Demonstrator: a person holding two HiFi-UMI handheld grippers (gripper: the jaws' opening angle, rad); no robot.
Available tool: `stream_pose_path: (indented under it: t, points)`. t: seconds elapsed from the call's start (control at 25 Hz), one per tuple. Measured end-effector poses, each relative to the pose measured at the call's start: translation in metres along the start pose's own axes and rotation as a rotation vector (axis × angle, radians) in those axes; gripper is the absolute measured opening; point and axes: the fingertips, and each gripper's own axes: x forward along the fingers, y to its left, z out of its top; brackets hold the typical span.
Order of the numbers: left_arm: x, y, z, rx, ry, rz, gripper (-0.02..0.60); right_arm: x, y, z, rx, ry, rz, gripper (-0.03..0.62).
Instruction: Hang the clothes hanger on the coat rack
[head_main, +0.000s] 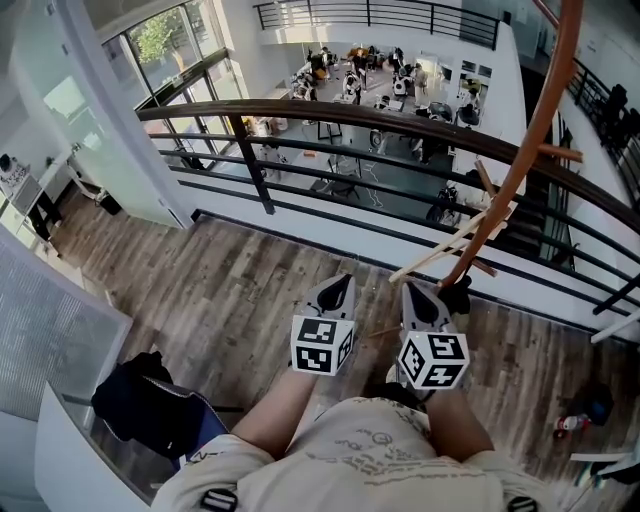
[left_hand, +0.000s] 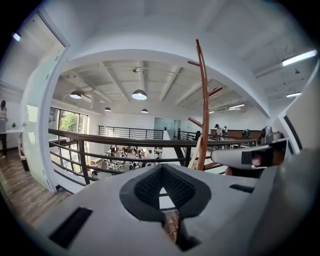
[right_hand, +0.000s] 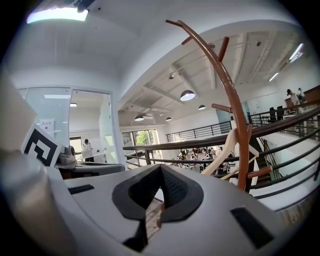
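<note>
- We see the left tool (left_hand: 161, 171) with its jaws pressed together, and nothing is caught between them.
- The right tool (right_hand: 159, 170) is closed tip to tip as well, and it is empty.
- In the head view both tools sit side by side over the wooden floor (head_main: 225, 290), near each other but apart.
- The coat rack (head_main: 520, 150) rises as a curved brown pole just beyond the right tool, in front of the dark railing (head_main: 300, 112).
- The clothes hanger (head_main: 452, 246), of pale wood, lies tilted against the rack's pole among its lower pegs, clear of both tools.
- We cannot tell which peg carries it.
- A dark bundle (head_main: 135, 395) lies at lower left.
</note>
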Motion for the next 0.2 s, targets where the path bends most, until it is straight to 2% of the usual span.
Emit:
stream_pose_path:
  t: [0.2]
  points:
    - [0.0025,-0.0008,0.0023,0.004,0.004,0.0,0.005,0.0015,-0.0002,0.001,-0.001,0.001,0.006,-0.002]
